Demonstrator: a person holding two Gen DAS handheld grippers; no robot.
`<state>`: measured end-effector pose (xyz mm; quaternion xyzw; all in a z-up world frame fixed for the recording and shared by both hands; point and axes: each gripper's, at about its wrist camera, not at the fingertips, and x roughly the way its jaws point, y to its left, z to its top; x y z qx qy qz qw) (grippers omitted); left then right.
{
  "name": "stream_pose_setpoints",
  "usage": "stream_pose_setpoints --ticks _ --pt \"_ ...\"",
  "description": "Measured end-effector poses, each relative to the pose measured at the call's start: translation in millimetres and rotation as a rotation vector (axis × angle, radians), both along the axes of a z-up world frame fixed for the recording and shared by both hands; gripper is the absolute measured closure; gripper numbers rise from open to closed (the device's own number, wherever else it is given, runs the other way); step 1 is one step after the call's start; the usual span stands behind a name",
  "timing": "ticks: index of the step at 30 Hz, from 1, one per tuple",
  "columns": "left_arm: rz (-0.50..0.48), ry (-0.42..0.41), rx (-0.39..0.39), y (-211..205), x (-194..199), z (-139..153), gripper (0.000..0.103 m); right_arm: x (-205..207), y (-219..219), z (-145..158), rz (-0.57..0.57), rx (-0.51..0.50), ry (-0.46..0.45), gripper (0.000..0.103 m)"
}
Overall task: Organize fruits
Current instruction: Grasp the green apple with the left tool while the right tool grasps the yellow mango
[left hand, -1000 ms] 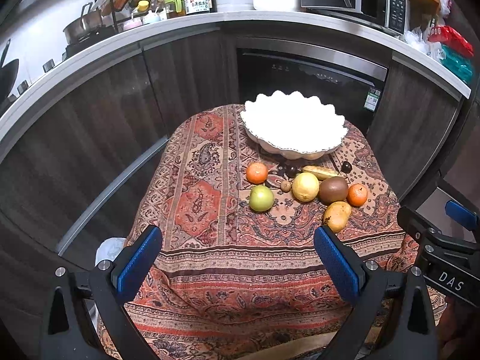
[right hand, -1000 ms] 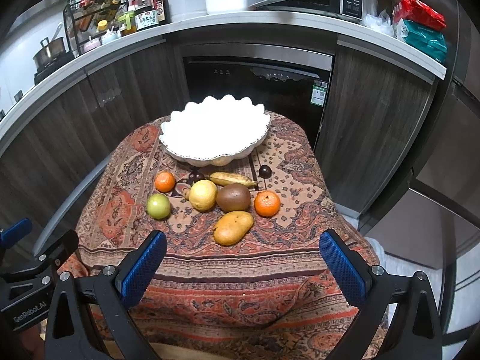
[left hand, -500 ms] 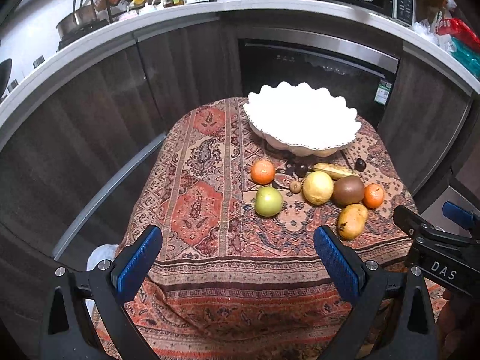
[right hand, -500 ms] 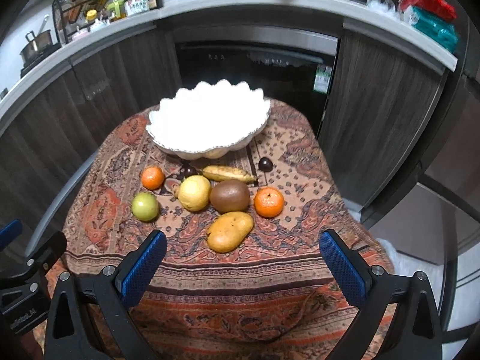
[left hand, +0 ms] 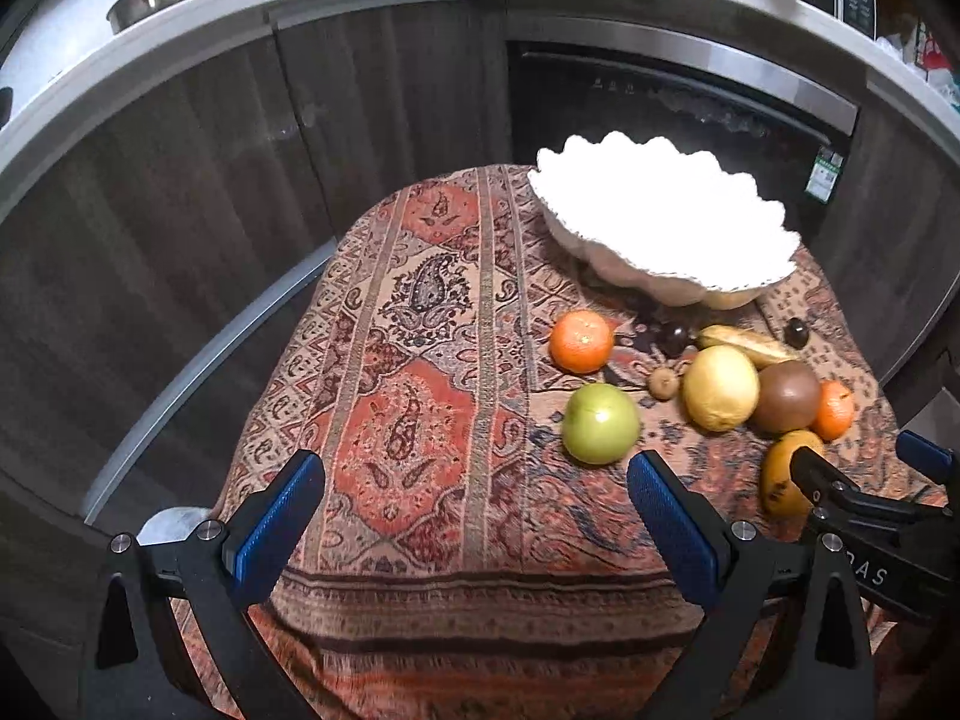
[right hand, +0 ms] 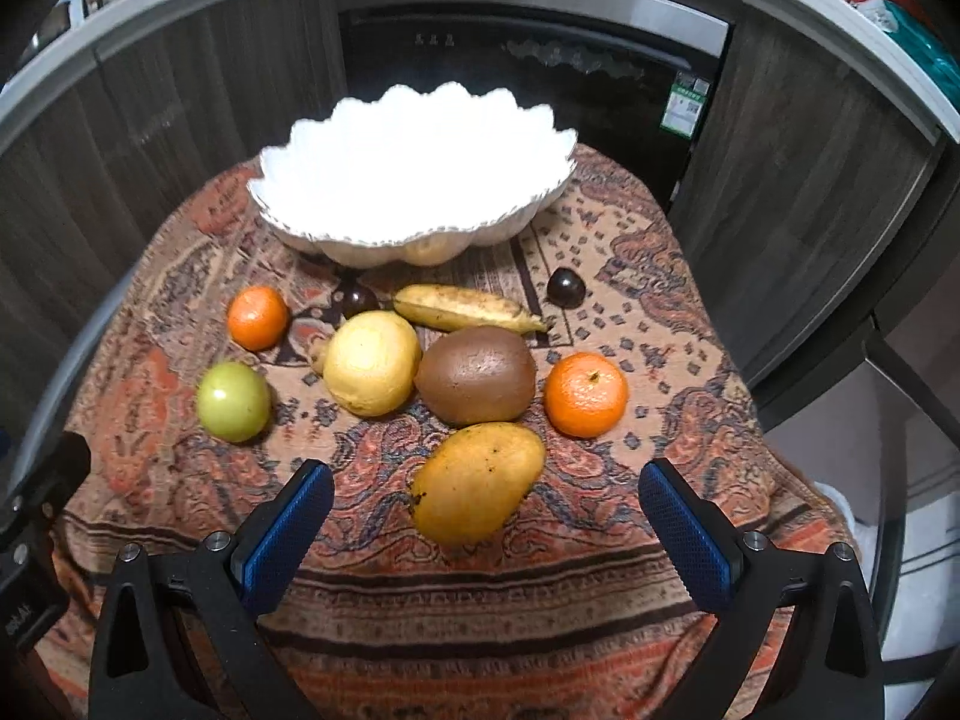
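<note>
A white scalloped bowl [right hand: 414,180] stands at the far side of a patterned tablecloth [right hand: 630,276]. In front of it lie a green apple [right hand: 234,401], two oranges [right hand: 258,318] [right hand: 585,394], a yellow lemon [right hand: 372,362], a brown kiwi [right hand: 477,375], a banana [right hand: 462,307], a mango [right hand: 477,483] and two dark small fruits [right hand: 566,286]. My right gripper [right hand: 485,519] is open, just short of the mango. My left gripper [left hand: 474,507] is open, with the green apple [left hand: 600,423] just beyond its right finger. The bowl [left hand: 660,228] also shows there.
Dark wood cabinets and a built-in oven [right hand: 540,60] curve behind the table. A countertop [left hand: 240,18] above carries pots and bottles. The right gripper's body [left hand: 870,516] shows at the right edge of the left wrist view.
Both grippers have moved forward and down toward the fruits, which now look larger and nearer. Both stay open. No fruit has moved.
</note>
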<state>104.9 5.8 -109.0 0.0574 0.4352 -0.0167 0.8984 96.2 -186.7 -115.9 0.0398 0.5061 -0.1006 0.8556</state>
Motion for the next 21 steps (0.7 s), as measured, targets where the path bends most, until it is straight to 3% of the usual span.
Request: stream_pose_setpoints --ticks 7,13,21 --pt "-0.005 0.04 0.0 -1 16 -31 0.0 14 0 -30 -0.021 -0.027 0.05 0.002" --pt "-0.024 0.053 0.005 -8 19 -41 0.0 21 -7 -46 -0.049 0.02 0.064 0.009" --pt "-0.03 0.069 0.0 -10 23 -48 0.0 28 -8 -65 -0.045 0.054 0.098 0.033"
